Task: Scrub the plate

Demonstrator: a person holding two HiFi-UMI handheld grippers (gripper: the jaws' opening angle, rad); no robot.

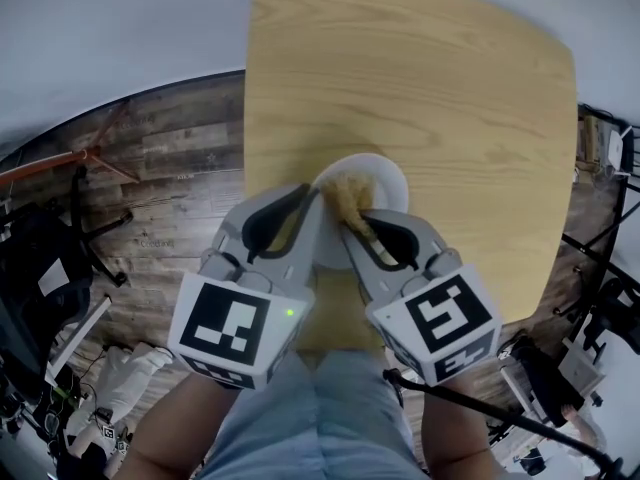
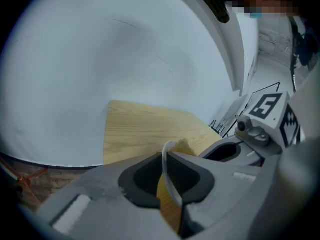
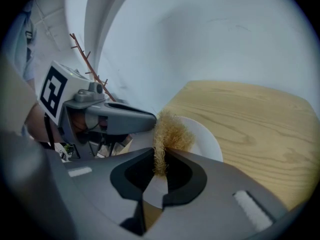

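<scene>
Head camera looks steeply down on the table; both close gripper cameras apparently share its plate.

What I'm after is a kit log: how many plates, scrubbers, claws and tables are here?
Plate: 1
Scrubber: 1
Claws: 2, left claw and right claw
Table: 1
Total: 5
</scene>
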